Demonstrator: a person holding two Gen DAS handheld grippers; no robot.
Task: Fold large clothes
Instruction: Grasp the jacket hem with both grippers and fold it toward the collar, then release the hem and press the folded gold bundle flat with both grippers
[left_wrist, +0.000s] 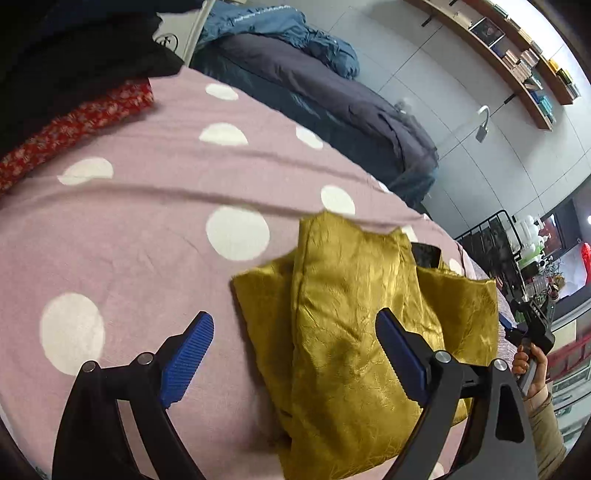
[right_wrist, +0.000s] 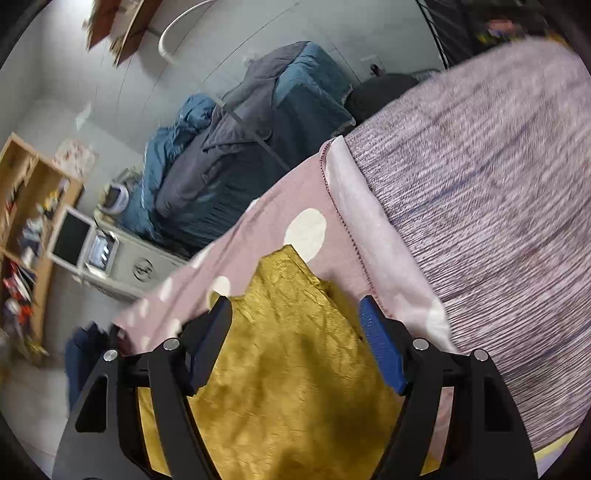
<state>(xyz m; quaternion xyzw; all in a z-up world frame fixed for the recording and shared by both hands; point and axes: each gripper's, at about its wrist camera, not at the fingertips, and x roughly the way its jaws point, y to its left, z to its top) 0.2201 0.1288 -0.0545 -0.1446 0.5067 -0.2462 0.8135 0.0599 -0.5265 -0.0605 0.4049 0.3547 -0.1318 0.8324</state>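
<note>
Now | left hand-held gripper (left_wrist: 295, 354) spread over folded mustard garment (left_wrist: 347, 314) | right hand-held gripper (right_wrist: 295, 339) spread above it, tilted

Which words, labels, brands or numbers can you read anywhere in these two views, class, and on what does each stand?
No text can be read in full.
Pale printed line on the blue quilt: too small and blurred to read.
Round black emblem on the white panel: a mark, no legible letters.
Spines of the books on the wall shelf: too small.
Round emblem on the white cabinet: blurred.
The mustard garment carries no visible label.
</note>
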